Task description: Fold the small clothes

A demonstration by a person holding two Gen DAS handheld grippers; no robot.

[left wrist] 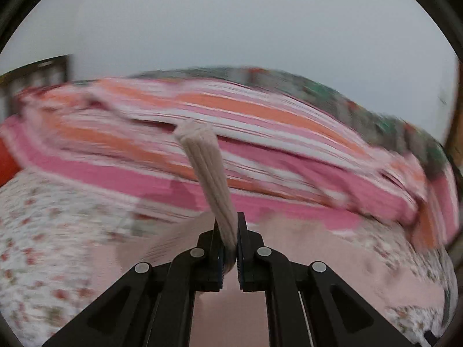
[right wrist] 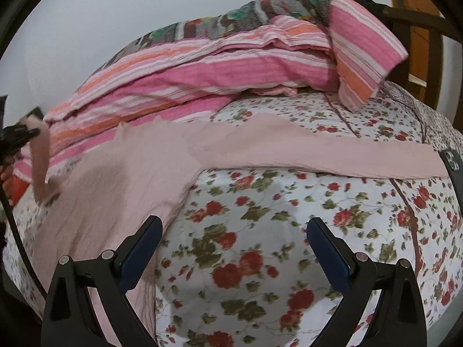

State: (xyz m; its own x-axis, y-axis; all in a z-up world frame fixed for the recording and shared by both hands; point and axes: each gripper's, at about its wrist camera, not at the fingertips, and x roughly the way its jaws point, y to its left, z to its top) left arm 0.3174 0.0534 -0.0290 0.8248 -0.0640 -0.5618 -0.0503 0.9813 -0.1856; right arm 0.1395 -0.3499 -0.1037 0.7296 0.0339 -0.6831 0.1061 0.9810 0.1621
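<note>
My left gripper [left wrist: 230,248] has its fingers pinched tight on a narrow bunched strip of the pink garment [right wrist: 121,173], and the strip rises away from the fingers, so I hold only a thin edge. My right gripper [right wrist: 234,248] hangs with its fingers wide apart and nothing between them, over the floral bed [right wrist: 260,231] just right of the garment's body.

The garment lies spread on the bed, one long part [right wrist: 318,156] stretched off to the right, its left end lifted by my left gripper, which I can see at the far left of the right view.

My worries from here:
- The left view is smeared with motion. With so little cloth in the pinch, I judge a fast swing could pull the strip out.
- The striped blanket [right wrist: 202,78] is heaped just behind the garment. Carrying the lifted end across could snag its fringe or drag it along.
- Lifting one end alone may slide the whole garment and bunch the long part, spoiling the fold line.
- If I lower the right fingers where they are, I would grab bedsheet, not garment.
</note>
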